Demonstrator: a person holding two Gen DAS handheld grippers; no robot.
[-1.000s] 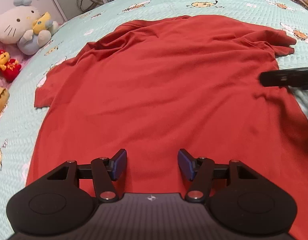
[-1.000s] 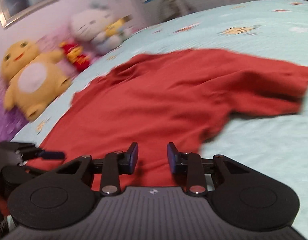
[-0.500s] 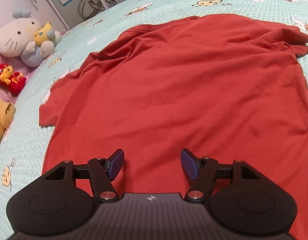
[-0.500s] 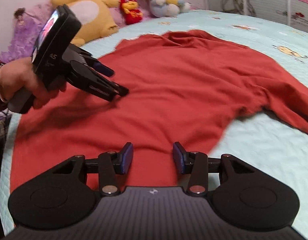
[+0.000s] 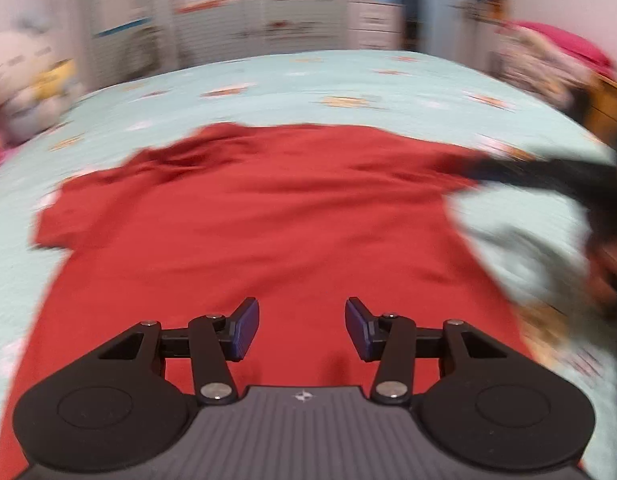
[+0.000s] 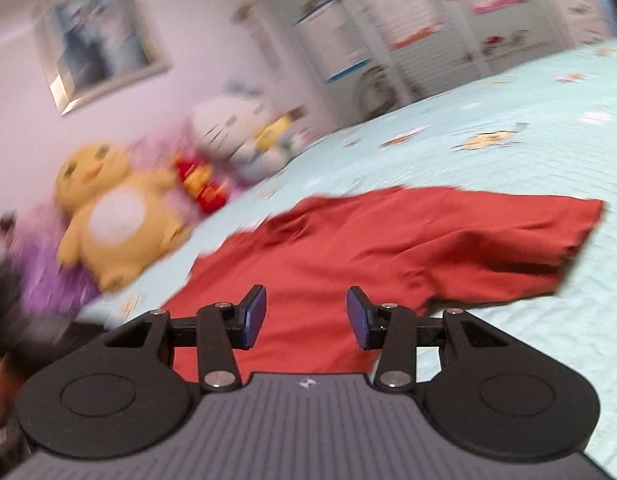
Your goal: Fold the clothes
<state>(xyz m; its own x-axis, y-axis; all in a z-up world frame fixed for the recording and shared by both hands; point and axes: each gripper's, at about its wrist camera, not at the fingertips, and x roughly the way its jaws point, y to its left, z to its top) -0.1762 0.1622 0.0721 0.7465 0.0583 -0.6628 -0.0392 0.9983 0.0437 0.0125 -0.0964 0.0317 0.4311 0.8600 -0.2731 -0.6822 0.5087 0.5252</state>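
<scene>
— On the bed, what's laid out?
— A red T-shirt (image 5: 276, 224), spread flat on the pale green bedspread (image 5: 348, 80), collar toward the far side and one short sleeve (image 6: 520, 240) sticking out over the cover.
— And the left gripper (image 5: 302, 330)?
— Above the shirt's near part, blue pads (image 5: 246, 328) apart and nothing between them — the jaws are closing just now.
— The right gripper (image 6: 306, 318)?
— Partly spread too, empty, over the shirt's edge below that sleeve. From the left wrist view it shows only as a dark blur at the right edge, beside the shirt.
— Anything else around?
— Plush toys by the wall: a yellow one (image 6: 112, 216), a small red one (image 6: 200, 184) and a white cat (image 6: 236, 132). Both views are smeared, so the finer creases can't be made out.
</scene>
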